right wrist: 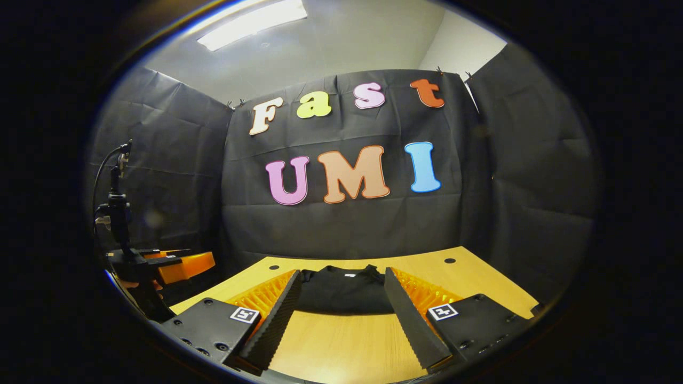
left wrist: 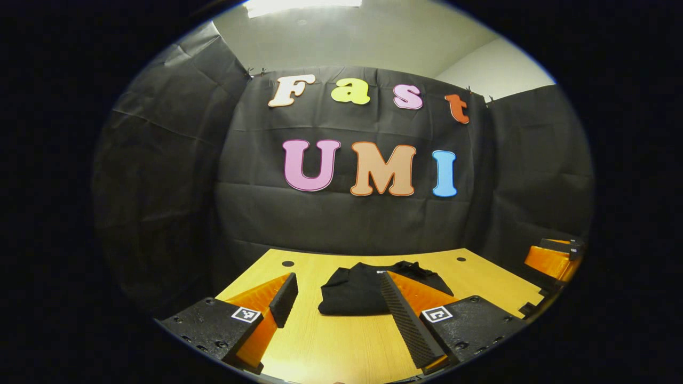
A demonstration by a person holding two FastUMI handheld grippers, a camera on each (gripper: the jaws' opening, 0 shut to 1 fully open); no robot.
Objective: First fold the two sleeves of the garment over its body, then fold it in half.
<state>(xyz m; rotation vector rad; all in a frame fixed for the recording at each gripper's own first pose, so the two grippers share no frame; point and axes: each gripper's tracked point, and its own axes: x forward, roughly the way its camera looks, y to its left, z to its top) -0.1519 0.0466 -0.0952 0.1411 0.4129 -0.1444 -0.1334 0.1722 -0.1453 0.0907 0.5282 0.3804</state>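
While both tools hang spread apart above the near worktop, the black garment lies compact ahead, apparently folded.

Left tool grips nothing; garment sits ahead, slightly right of frame centre. Right tool, likewise unclenched, frames the garment squarely at lower centre, its long axis crosswise; neither looks clearly nearer.

Black cloth wall enclosed the booth on three sides, creased in horizontal folds. Above it, a pale ceiling carried a lit strip light. A light wooden table with two dark round holes near its far edge stood against the cloth.
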